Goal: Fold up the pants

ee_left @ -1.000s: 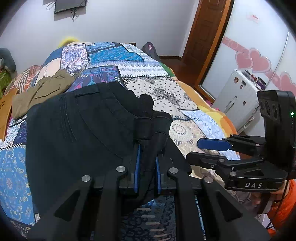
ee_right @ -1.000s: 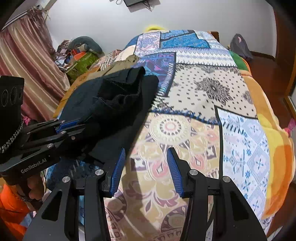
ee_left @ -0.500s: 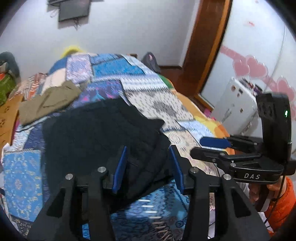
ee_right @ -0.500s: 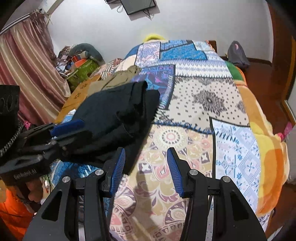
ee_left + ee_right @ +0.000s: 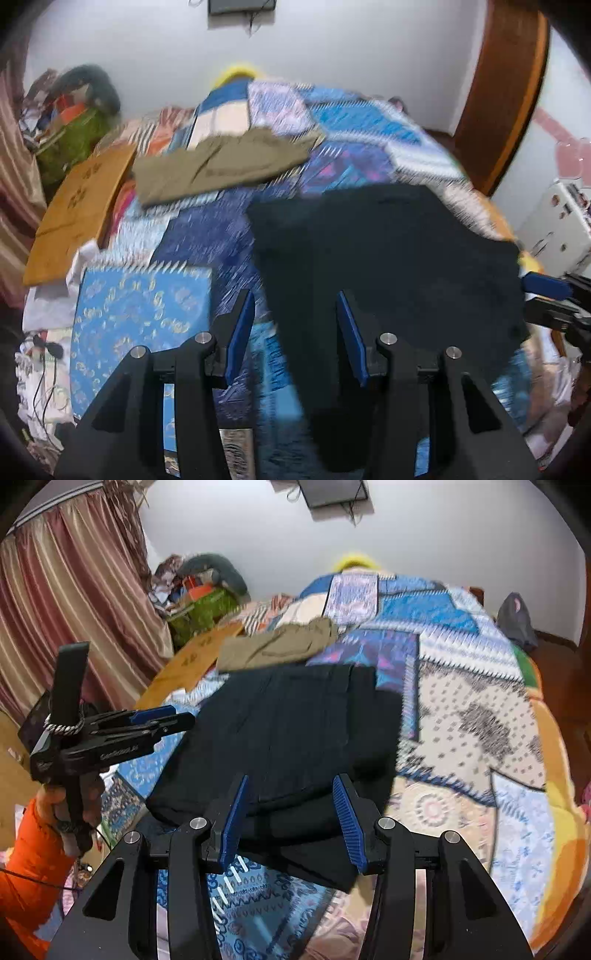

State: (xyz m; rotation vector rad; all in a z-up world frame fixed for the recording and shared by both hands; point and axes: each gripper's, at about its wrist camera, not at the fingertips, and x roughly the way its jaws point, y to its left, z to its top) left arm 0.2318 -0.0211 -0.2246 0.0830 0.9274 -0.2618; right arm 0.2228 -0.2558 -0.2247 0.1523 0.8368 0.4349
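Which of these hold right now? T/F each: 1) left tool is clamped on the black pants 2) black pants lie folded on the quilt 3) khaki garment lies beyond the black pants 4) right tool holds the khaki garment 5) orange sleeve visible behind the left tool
1) False. The left tool stands open, nothing pinched.
2) True. The black pants lie folded on the quilt.
3) True. The khaki garment lies farther up the bed.
4) False. The right tool is open and empty.
5) True. The orange sleeve shows in the right wrist view.
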